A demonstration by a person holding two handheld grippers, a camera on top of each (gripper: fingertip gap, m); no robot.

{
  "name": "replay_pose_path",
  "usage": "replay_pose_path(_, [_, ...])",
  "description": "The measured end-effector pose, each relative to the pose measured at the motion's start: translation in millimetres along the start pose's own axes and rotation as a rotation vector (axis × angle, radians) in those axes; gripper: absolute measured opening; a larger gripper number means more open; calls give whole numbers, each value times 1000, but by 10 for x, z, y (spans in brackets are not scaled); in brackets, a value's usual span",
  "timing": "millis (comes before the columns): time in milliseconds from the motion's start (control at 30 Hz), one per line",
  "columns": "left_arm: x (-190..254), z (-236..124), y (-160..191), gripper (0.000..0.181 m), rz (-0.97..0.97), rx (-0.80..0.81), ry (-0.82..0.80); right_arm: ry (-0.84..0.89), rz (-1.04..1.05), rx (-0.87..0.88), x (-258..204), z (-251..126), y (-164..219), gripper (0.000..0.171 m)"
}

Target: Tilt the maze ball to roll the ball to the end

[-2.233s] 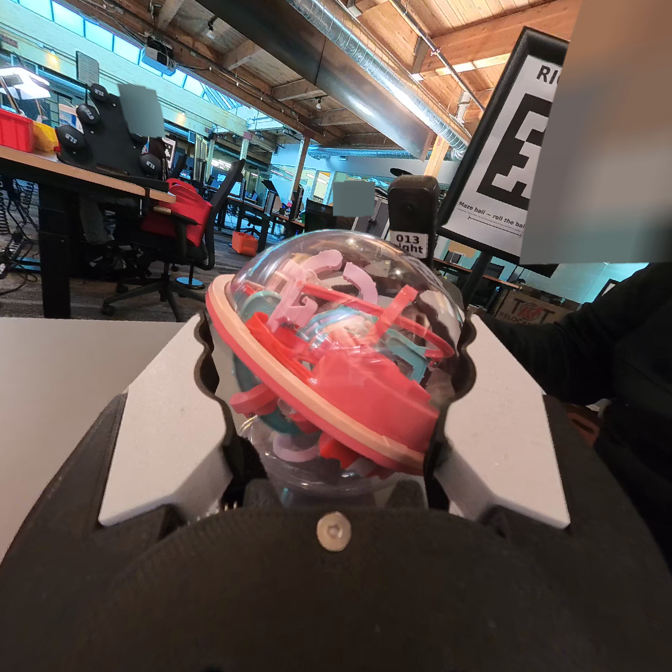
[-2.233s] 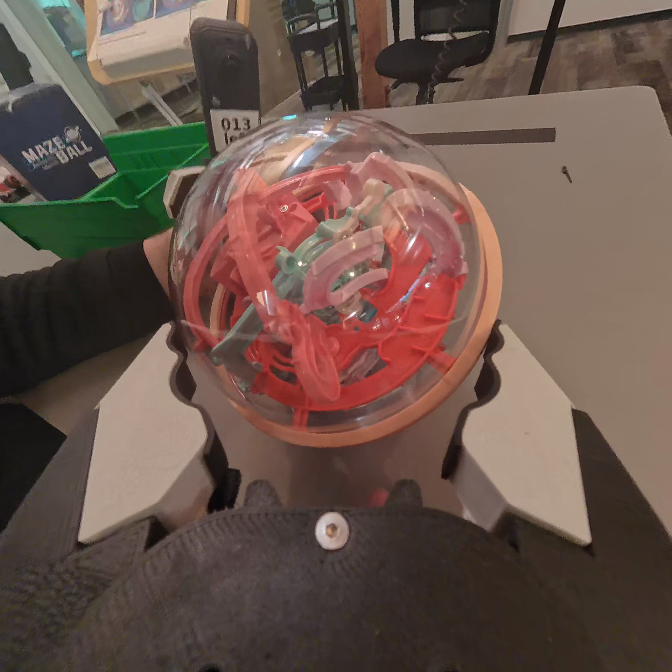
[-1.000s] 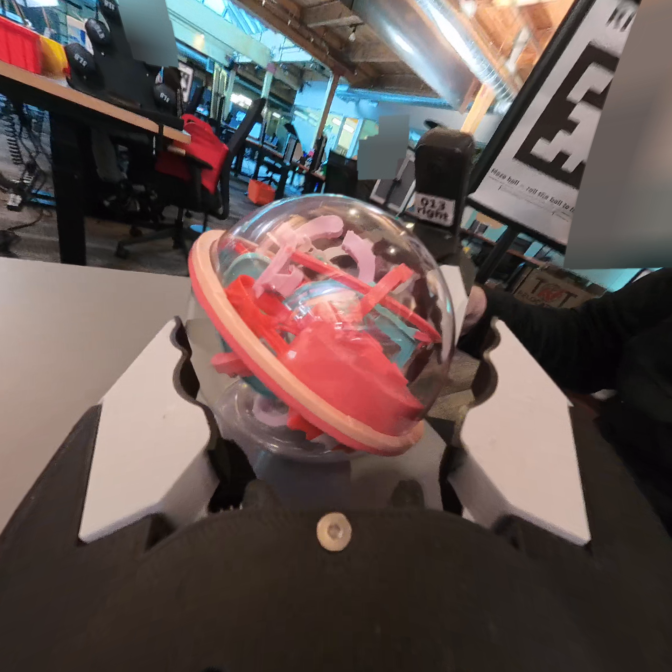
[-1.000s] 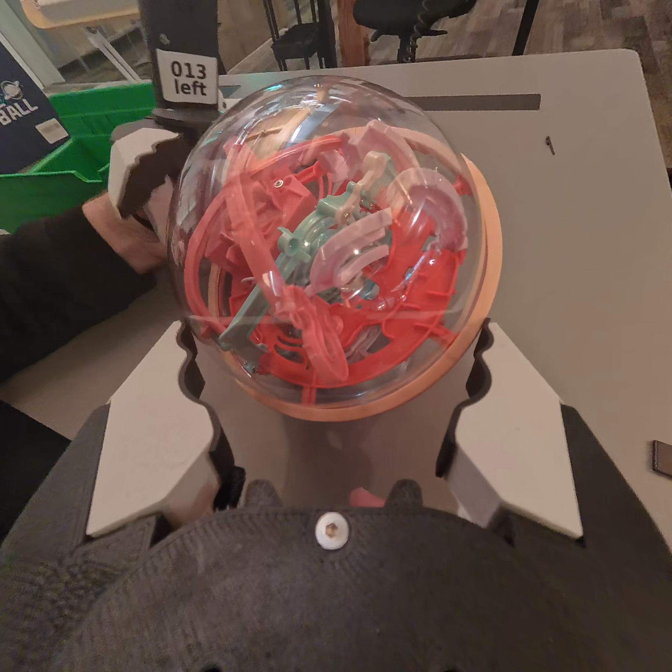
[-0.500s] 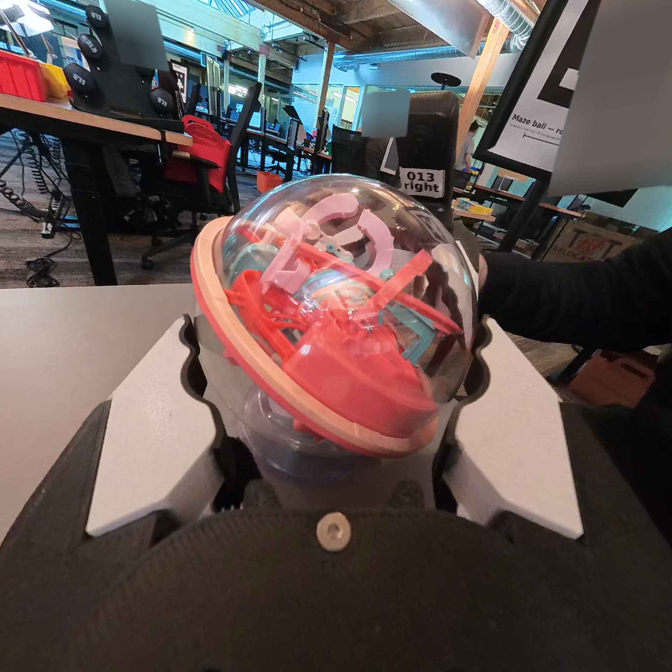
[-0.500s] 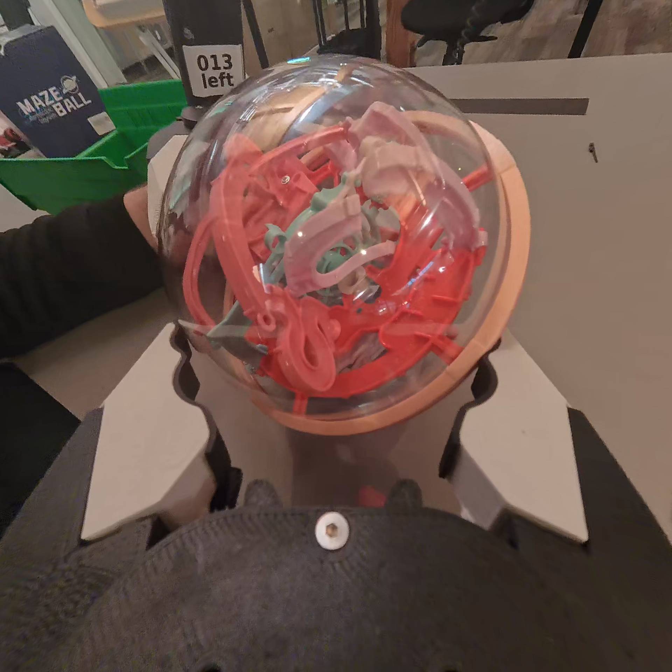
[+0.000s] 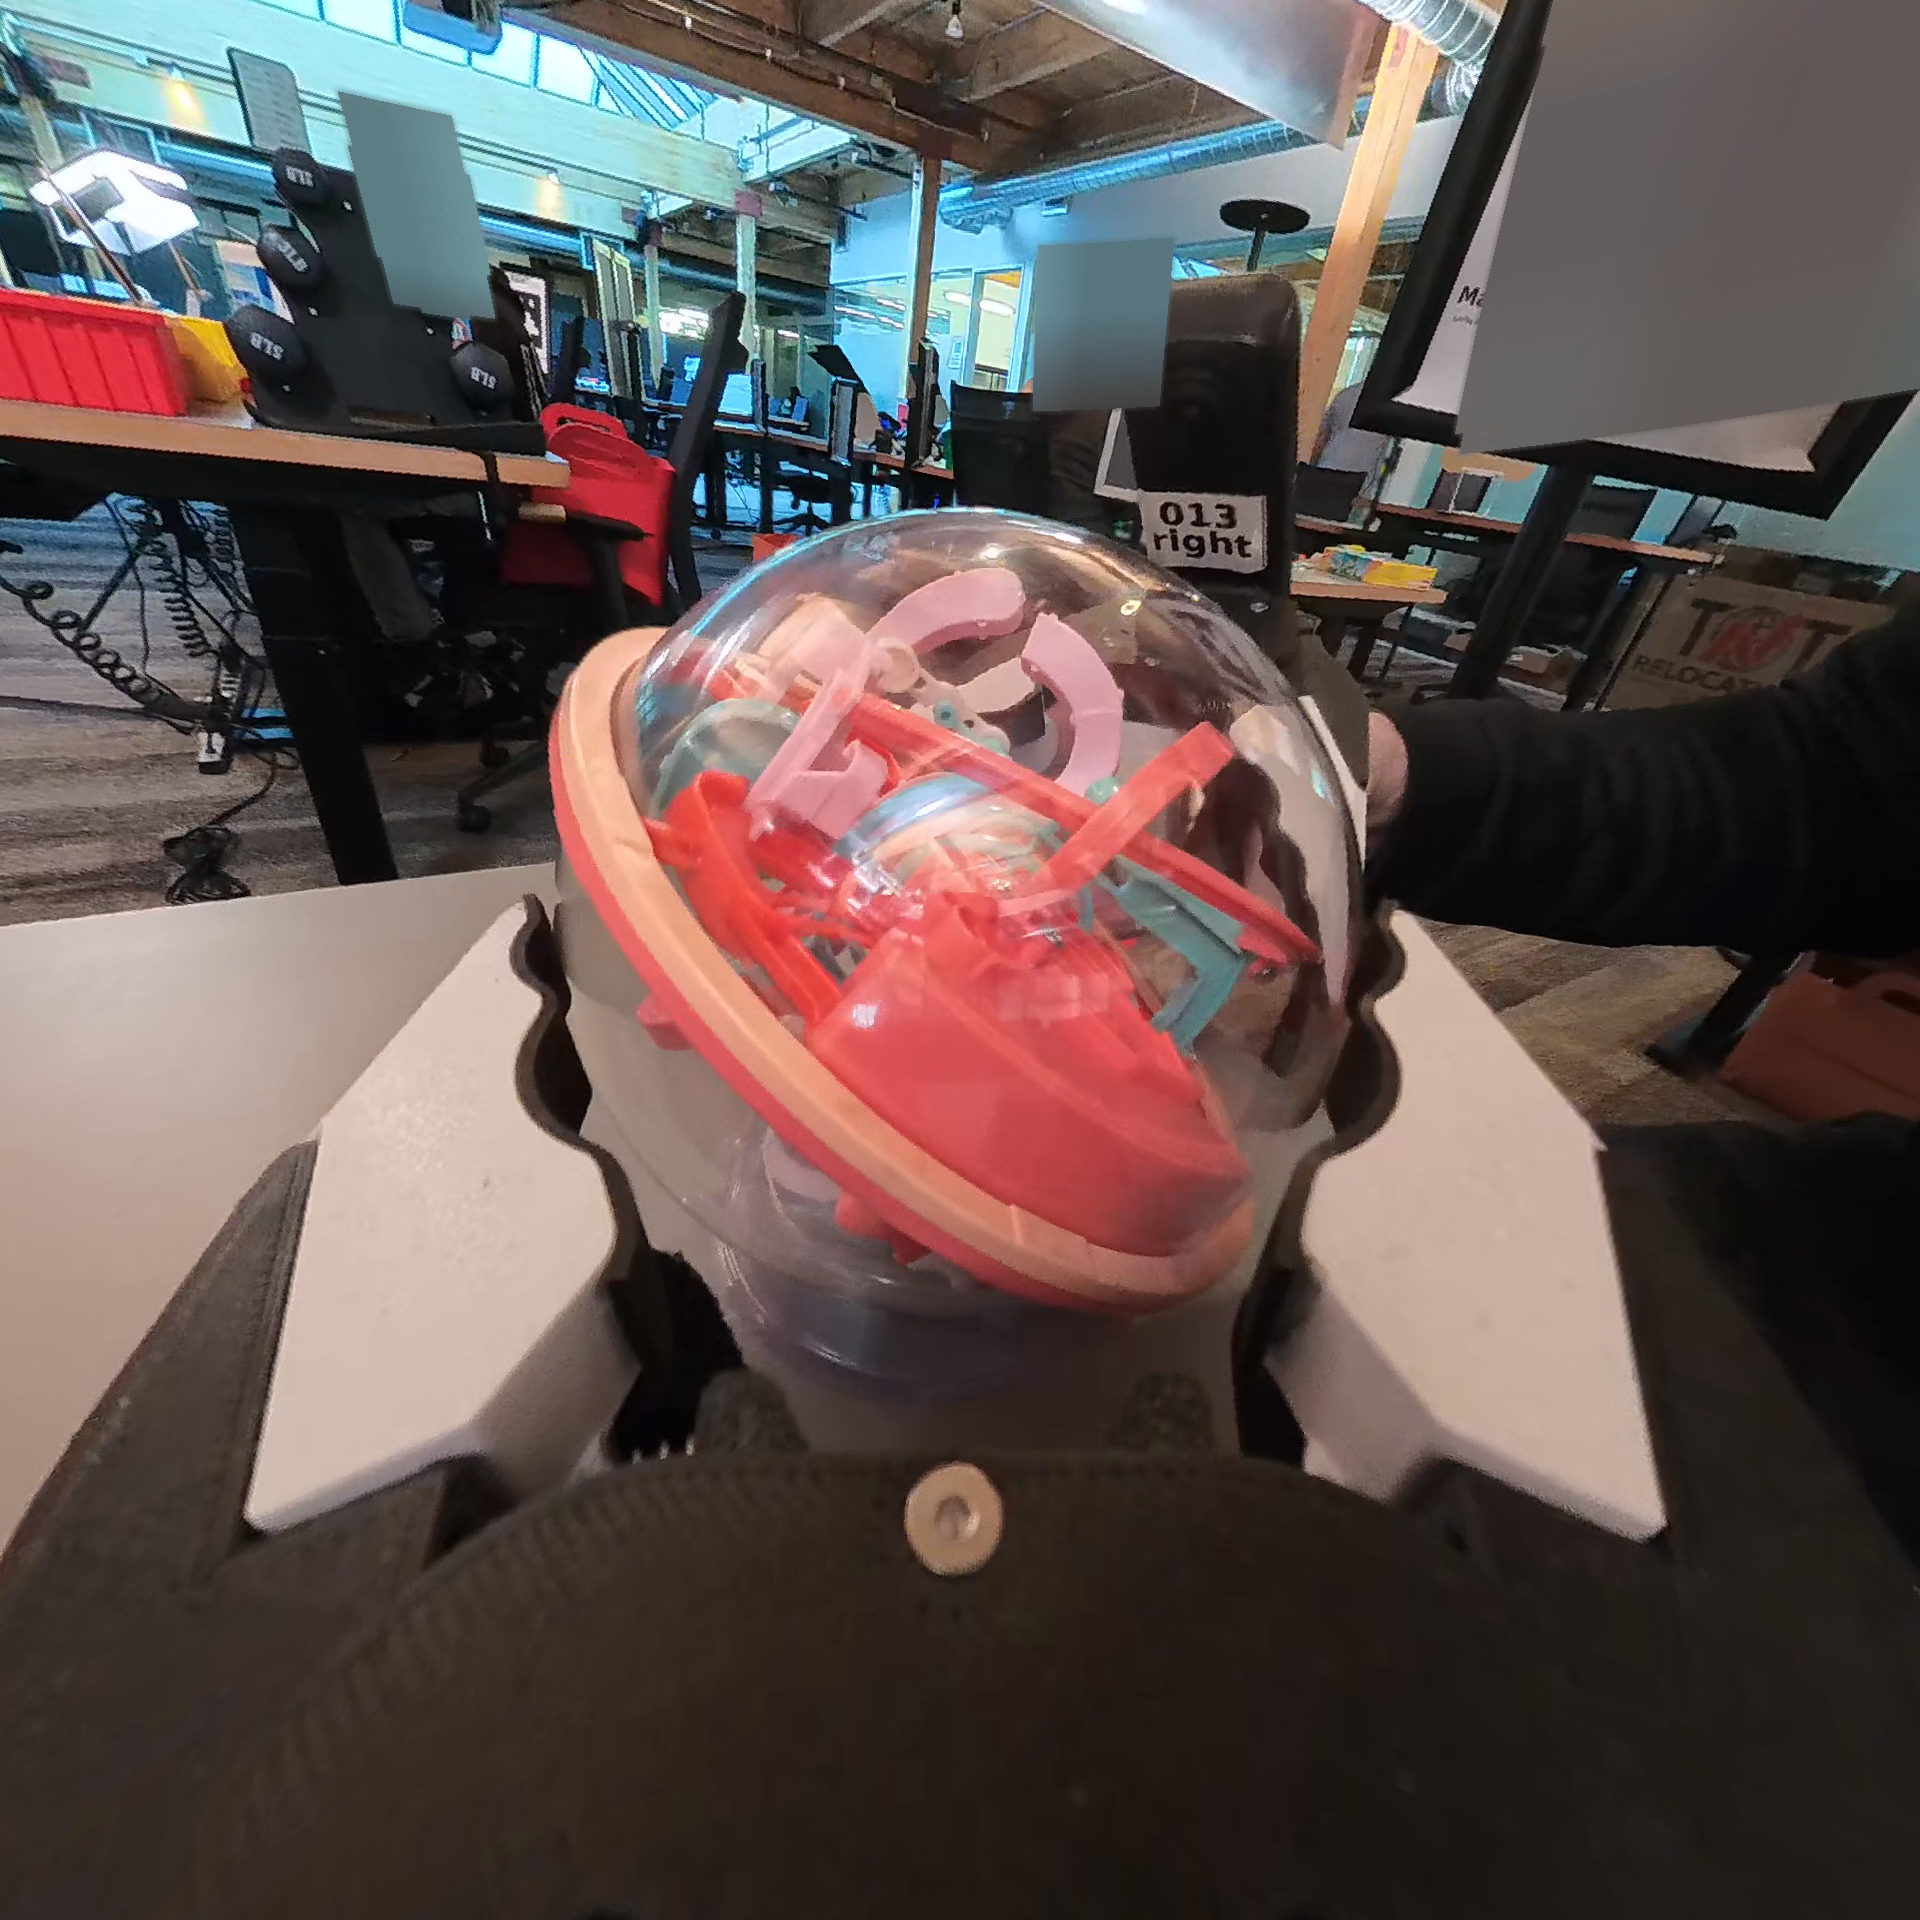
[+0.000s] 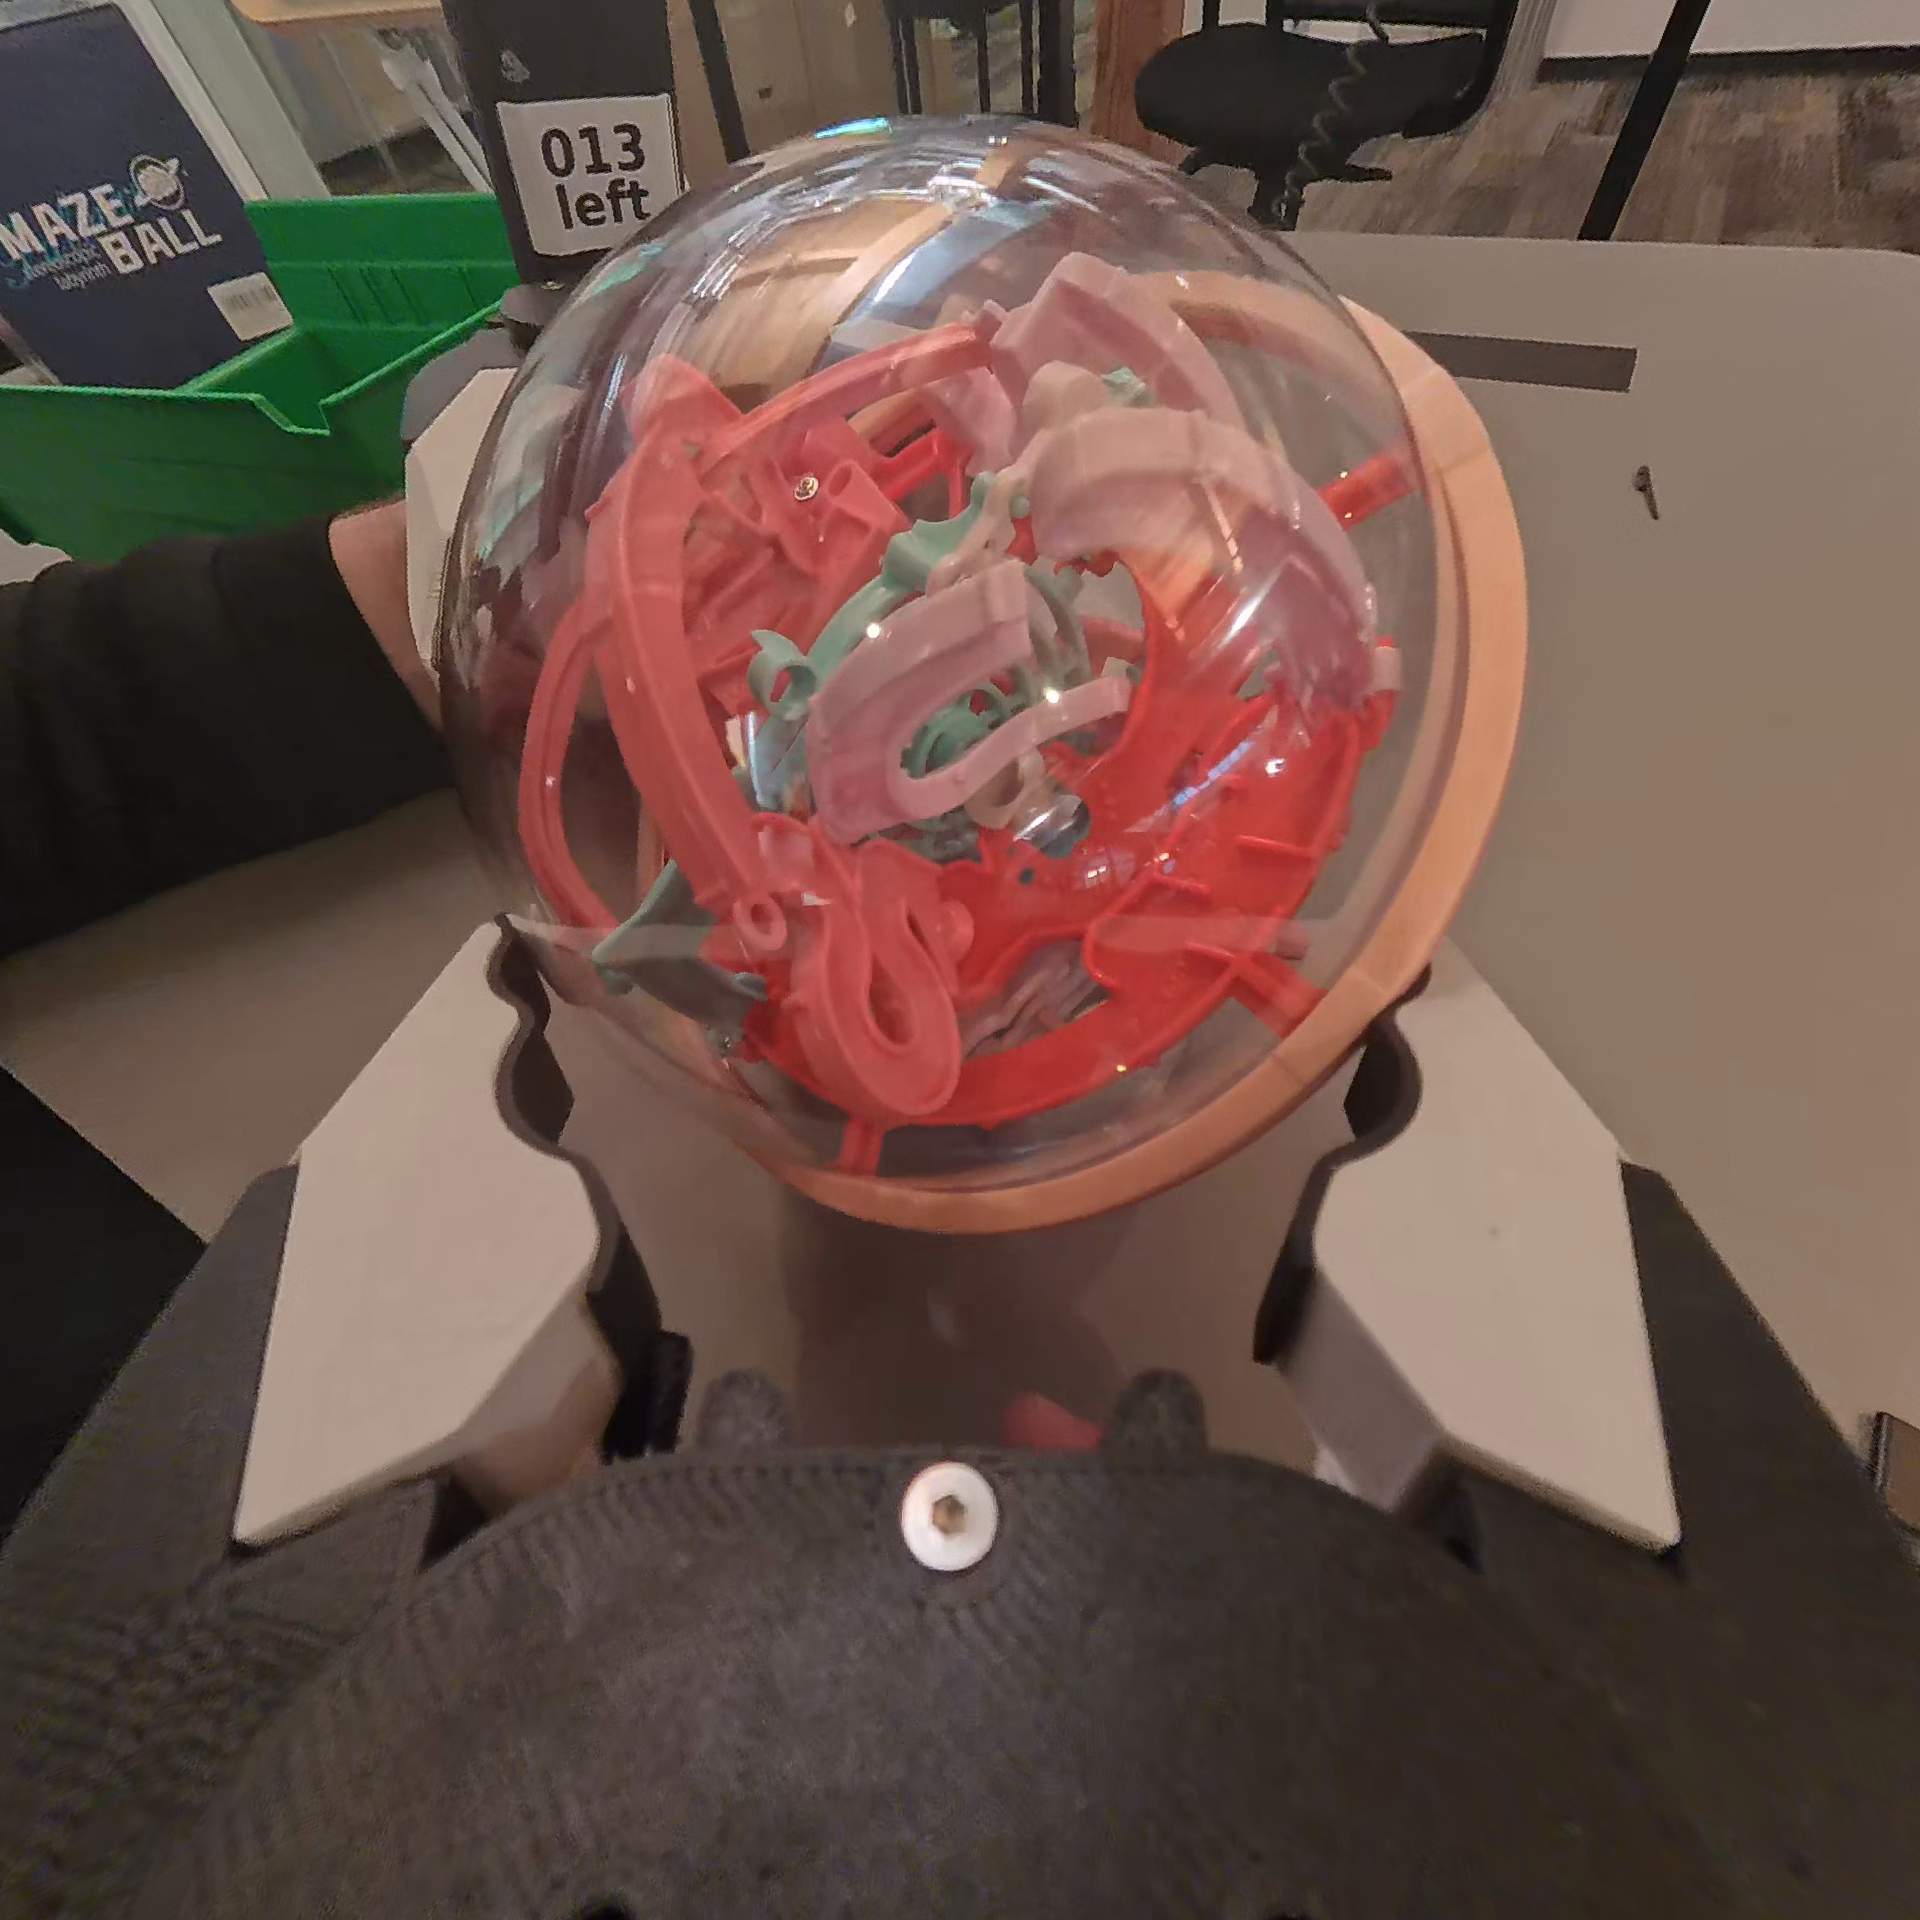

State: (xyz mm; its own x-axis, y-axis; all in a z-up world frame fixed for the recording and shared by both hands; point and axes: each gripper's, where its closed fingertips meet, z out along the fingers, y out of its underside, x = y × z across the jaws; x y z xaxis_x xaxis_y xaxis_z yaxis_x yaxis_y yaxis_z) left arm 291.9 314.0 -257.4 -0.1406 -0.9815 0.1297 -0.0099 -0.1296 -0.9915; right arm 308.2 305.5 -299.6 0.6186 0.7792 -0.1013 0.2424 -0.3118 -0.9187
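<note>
The left gripper (image 7: 951, 997) and right gripper (image 8: 956, 997) each pinched the maze ball (image 7: 956, 894) between spread jaws, its orange rim (image 8: 1475, 644) tilted; compared with half a second earlier, the sphere sat slightly higher above the grey table (image 8: 1704, 665).

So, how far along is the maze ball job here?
Done: the left tongs and right tongs both grip the maze ball. In hand: it is tilted, its ring slanting. Left: rolling to the end; I cannot pick out the little ball inside.
</note>
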Motion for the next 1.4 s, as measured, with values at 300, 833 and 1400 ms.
replay_pose_path(300, [-4,-10,7,143,55,-7,-8,11,-39,5,13,5,13,151])
replay_pose_path(833, [-35,-54,-9,143,129,-4,-25,12,-68,-6,40,23,57,151])
replay_pose_path(1400, [-101,-46,-70,143,-51,32,-30,-73,143,-103,10,6,76,151])
